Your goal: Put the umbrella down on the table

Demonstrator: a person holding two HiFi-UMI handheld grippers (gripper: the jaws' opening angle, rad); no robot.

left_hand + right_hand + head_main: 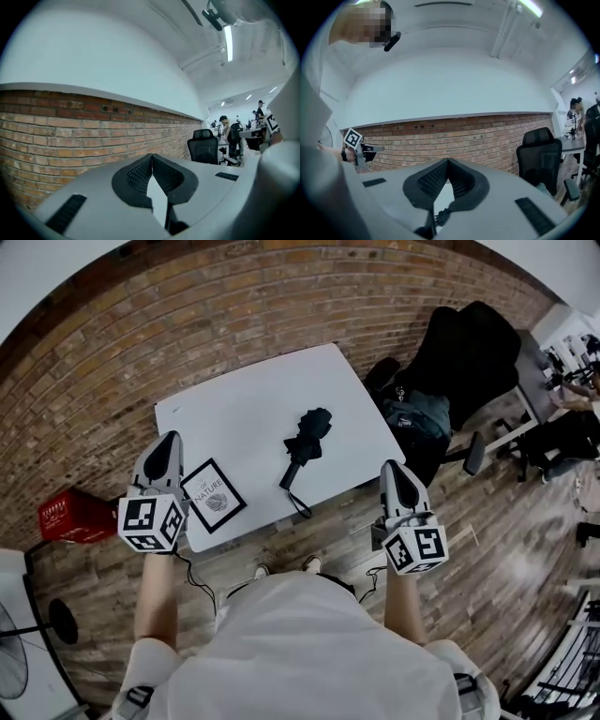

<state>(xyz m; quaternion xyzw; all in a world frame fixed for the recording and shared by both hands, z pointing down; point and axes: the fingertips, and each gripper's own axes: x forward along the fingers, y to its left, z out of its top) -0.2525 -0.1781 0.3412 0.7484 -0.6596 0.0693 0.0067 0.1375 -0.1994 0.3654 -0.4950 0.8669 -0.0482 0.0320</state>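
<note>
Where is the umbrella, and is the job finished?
Looks done: the folded black umbrella lies on the white table. In hand: nothing; the left claw and right claw are both shut and empty, apart from it. Left: seemingly nothing.

Fan cut off by head view's left edge. Framed card – fine print unreadable. Table in left gripper view – only sliver shows, rest hidden behind left gripper.
</note>
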